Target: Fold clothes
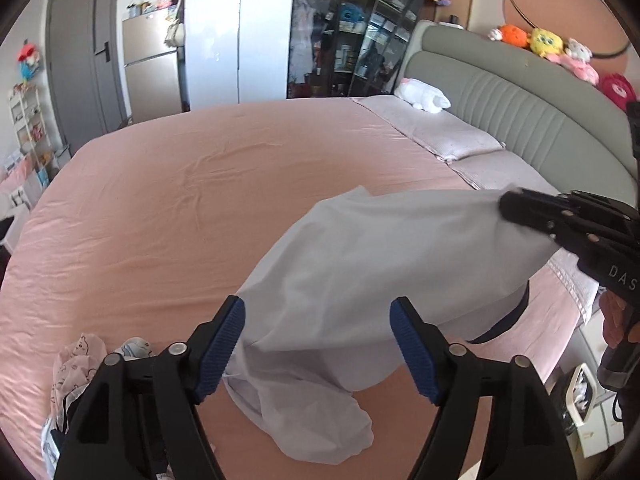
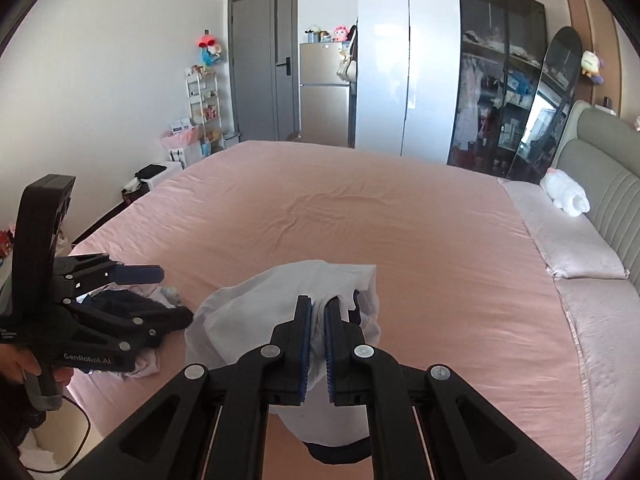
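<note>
A pale grey-white garment [image 1: 360, 280] hangs above the pink bed [image 1: 160, 200], its lower end resting on the sheet. My right gripper [image 2: 318, 316] is shut on the garment [image 2: 280, 300] and lifts one end; it shows in the left wrist view [image 1: 516, 204] at the right. My left gripper [image 1: 318, 320] is open, its blue pads on either side of the hanging cloth without closing on it. In the right wrist view the left gripper [image 2: 168, 292] is at the left, jaws apart.
A heap of other clothes [image 1: 76, 364] lies at the bed's near left edge [image 2: 132, 304]. Two pillows [image 1: 440, 132] and a white plush toy [image 1: 424, 96] lie by the grey headboard [image 1: 520, 112]. Wardrobes, a fridge and a door stand beyond the bed.
</note>
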A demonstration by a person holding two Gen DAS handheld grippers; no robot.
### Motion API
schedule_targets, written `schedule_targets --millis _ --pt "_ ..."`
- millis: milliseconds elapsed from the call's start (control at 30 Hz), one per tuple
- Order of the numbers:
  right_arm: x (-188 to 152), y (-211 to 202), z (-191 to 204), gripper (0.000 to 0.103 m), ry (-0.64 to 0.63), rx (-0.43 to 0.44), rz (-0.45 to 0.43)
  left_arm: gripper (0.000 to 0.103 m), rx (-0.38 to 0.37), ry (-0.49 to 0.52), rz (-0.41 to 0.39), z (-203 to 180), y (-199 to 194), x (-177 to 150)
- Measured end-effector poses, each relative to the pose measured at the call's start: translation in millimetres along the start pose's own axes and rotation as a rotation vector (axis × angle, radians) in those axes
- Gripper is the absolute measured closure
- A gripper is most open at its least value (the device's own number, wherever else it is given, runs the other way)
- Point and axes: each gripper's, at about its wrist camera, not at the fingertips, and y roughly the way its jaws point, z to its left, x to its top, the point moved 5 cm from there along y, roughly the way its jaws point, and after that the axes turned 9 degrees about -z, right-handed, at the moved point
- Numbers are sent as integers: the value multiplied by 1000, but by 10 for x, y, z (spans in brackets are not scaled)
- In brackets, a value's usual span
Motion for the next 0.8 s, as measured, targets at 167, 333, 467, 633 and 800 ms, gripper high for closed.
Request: schedule_targets --millis 167,333,467,633,800 --pt "-210 54 16 99 32 58 46 20 -43 98 -15 -244 0 -73" --pt "-273 111 -27 99 75 96 59 20 -69 113 -44 -438 59 -103" --pt "-300 135 -33 99 97 129 87 19 -146 134 -57 -613 1 -96" --pt "-334 152 2 99 155 202 103 19 -75 222 -77 -740 48 -98" --pt "-335 129 149 99 175 275 121 21 -116 94 -27 -603 208 -124"
